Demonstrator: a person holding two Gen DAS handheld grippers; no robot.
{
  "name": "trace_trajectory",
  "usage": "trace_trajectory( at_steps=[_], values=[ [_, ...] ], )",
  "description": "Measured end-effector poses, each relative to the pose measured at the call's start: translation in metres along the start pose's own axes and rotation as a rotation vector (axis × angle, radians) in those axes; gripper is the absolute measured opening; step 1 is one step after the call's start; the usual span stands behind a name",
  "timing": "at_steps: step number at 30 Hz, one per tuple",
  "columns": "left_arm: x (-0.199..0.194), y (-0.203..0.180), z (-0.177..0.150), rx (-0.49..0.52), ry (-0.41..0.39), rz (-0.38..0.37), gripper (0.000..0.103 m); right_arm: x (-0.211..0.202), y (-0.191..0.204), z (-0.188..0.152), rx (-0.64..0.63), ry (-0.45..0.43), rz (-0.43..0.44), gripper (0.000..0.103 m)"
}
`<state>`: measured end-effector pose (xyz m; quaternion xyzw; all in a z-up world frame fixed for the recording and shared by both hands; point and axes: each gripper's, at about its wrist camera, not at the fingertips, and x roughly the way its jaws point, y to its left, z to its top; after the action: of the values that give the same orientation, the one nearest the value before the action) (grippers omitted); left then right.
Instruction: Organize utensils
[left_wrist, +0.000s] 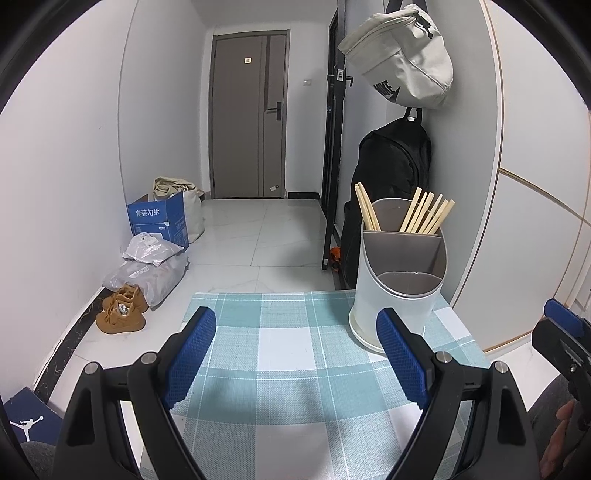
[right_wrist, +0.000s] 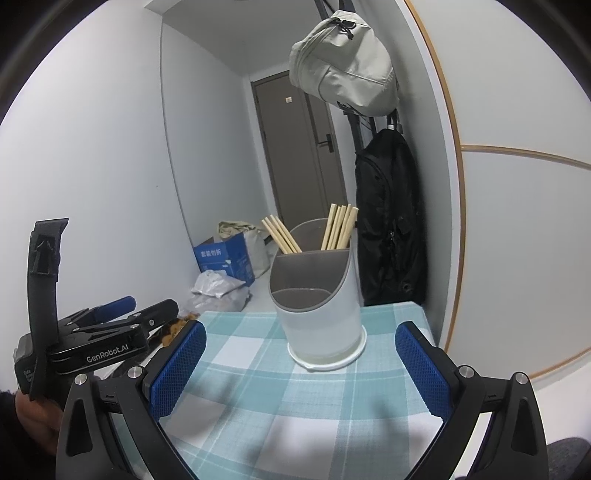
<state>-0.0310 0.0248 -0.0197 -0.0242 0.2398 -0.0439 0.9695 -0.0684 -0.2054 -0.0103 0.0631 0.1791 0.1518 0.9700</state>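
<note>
A white utensil holder (left_wrist: 397, 295) with a grey inner divider stands upright at the far right of the checked tablecloth (left_wrist: 288, 354). Several wooden chopsticks (left_wrist: 424, 216) lean in its rear compartments; the front compartment looks empty. My left gripper (left_wrist: 295, 356) hovers open over the cloth, its right blue pad just in front of the holder's base, nothing between the fingers. In the right wrist view the holder (right_wrist: 317, 314) stands straight ahead with chopsticks (right_wrist: 340, 227) in it. My right gripper (right_wrist: 301, 373) is open and empty, short of the holder.
The small table ends close beyond the holder, with a white wall panel (left_wrist: 524, 221) to its right. A black backpack (left_wrist: 391, 177) and pale bag (left_wrist: 402, 62) hang behind. Brown shoes (left_wrist: 122, 314), plastic bags and a blue box (left_wrist: 159, 218) lie on the floor at left.
</note>
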Motion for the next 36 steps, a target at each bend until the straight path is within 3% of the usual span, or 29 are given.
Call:
trace_trajectory(
  at_steps=[36],
  values=[
    [0.0001, 0.0010, 0.0011, -0.012, -0.012, 0.025, 0.086, 0.0017, 0.0003, -0.0003, -0.007, 0.004, 0.009, 0.103]
  ],
)
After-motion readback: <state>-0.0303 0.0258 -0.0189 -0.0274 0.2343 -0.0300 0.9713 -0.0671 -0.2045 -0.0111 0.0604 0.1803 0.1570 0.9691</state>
